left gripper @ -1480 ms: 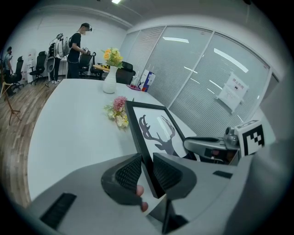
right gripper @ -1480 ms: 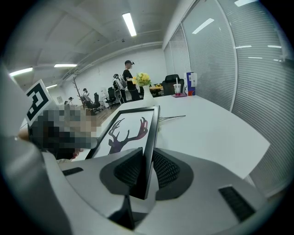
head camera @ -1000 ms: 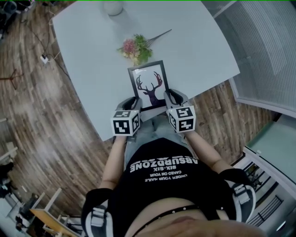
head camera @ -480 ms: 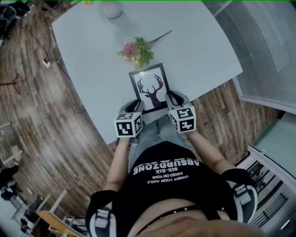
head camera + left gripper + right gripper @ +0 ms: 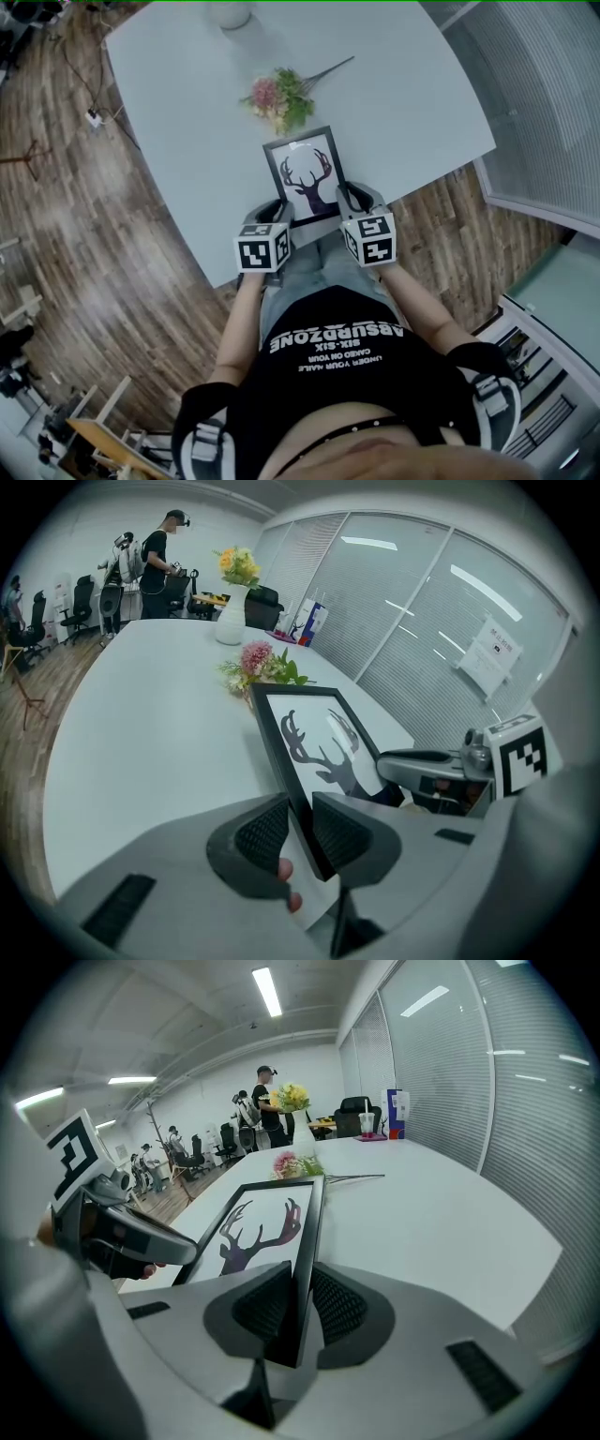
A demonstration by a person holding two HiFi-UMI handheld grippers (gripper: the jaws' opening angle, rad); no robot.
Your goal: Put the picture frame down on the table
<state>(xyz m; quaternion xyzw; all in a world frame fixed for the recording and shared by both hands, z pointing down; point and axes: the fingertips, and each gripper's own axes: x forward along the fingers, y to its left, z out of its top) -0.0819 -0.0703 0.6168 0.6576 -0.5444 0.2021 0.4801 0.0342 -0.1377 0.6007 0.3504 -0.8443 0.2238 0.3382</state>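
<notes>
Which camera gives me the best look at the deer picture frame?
The head view: it shows the picture frame from above, deer print whole and most of the border. The left gripper view shows it slanted, one edge clamped in the left gripper; the right gripper view likewise, its other edge in the right gripper.

In the head view the picture frame's (image 5: 305, 176) near edge is hidden behind the left tool (image 5: 278, 210) and right tool (image 5: 346, 199), so whether it touches the bench (image 5: 178, 103) cannot be told. The white vase (image 5: 230, 12) is cut off by that view's top edge. In the left gripper view the frame's lower corner is buried between the jaws, and the notice (image 5: 491, 654) is too small to read.
</notes>
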